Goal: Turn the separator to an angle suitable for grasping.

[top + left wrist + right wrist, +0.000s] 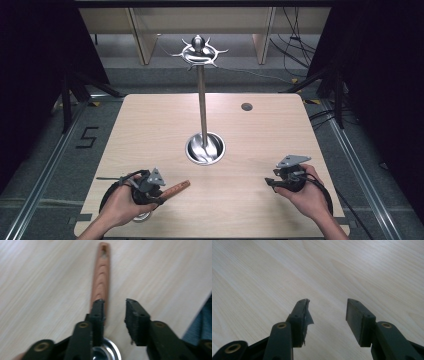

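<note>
A single black figure "5" is marked on the grey floor left of the table.

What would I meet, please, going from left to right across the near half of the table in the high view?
Left gripper → wooden handle → steel stand base → right gripper.

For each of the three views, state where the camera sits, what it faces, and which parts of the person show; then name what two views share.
High view: above the person's side, facing the table; both forearms show.
Left gripper view: on the left gripper, facing a wooden-handled utensil.
Right gripper view: on the right gripper, facing bare tabletop.
Shared: the utensil shows in the high and left gripper views.
</note>
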Motion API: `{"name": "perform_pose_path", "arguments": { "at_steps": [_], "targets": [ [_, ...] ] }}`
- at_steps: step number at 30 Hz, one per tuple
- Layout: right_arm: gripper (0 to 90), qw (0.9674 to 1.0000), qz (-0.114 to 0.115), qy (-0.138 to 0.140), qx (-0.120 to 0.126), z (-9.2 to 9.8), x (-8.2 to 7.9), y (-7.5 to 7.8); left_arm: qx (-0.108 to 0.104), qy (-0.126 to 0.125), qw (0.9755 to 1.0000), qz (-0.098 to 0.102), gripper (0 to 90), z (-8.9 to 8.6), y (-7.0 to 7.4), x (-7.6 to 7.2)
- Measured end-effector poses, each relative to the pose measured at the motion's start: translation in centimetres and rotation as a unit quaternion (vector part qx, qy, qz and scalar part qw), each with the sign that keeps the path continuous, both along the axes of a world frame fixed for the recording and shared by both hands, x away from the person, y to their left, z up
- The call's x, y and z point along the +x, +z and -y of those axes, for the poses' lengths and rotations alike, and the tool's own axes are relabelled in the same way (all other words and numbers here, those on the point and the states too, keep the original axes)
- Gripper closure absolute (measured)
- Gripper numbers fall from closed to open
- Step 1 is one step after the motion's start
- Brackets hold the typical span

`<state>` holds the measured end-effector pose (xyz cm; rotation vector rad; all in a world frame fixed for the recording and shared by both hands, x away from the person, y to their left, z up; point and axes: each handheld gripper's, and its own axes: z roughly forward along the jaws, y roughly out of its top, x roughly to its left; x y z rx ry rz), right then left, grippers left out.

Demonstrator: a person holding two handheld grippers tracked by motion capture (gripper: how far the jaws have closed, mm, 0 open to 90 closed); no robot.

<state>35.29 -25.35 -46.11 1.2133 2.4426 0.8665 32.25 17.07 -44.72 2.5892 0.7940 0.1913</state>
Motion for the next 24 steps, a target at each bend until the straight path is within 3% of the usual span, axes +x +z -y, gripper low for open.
{"name": "perform_pose_path", "arguments": {
  "at_steps": [2, 3, 4, 6, 9, 12, 14, 24],
  "targets": [
    [53.4, 0.9999, 0.008, 0.005, -0.009, 0.0, 0.1, -0.2, 0.013, -0.029, 0.9994, -0.017, 81.3, 0.9, -0.1, 0.4],
    [53.4, 0.9999, 0.008, 0.005, -0.009, 0.0, 0.1, -0.2, 0.013, -0.029, 0.9994, -0.017, 83.4, 0.9, -0.1, 0.4],
    [53.4, 0.9999, -0.002, 0.006, -0.009, 0.0, 0.0, -0.1, 0.018, -0.035, 0.9987, -0.032, 83.4, 1.8, -0.3, 0.7],
    [53.4, 1.0, 0.007, -0.003, 0.006, -0.1, 0.0, -0.2, 0.028, -0.035, 0.9977, -0.051, 88.8, 2.9, -0.8, 1.7],
    [53.4, 0.9999, 0.004, 0.011, -0.012, 0.3, 0.2, 0.0, 0.04, -0.034, 0.997, -0.057, 89.1, 3.7, -1.1, 2.6],
    [53.4, 0.9998, 0.018, 0.002, 0.003, 0.1, 0.2, -0.3, 0.049, -0.032, 0.9964, -0.061, 89.2, 4.1, -1.4, 3.1],
    [53.4, 0.9999, 0.003, 0.012, -0.012, 0.3, 0.2, 0.0, 0.062, -0.031, 0.9959, -0.058, 89.2, 4.4, -1.7, 3.7],
    [53.1, 0.9999, 0.001, 0.009, -0.008, 0.1, 0.1, -0.1, 0.077, -0.016, 0.9954, -0.055, 89.3, 4.9, -2.2, 5.2]
  ]
}}
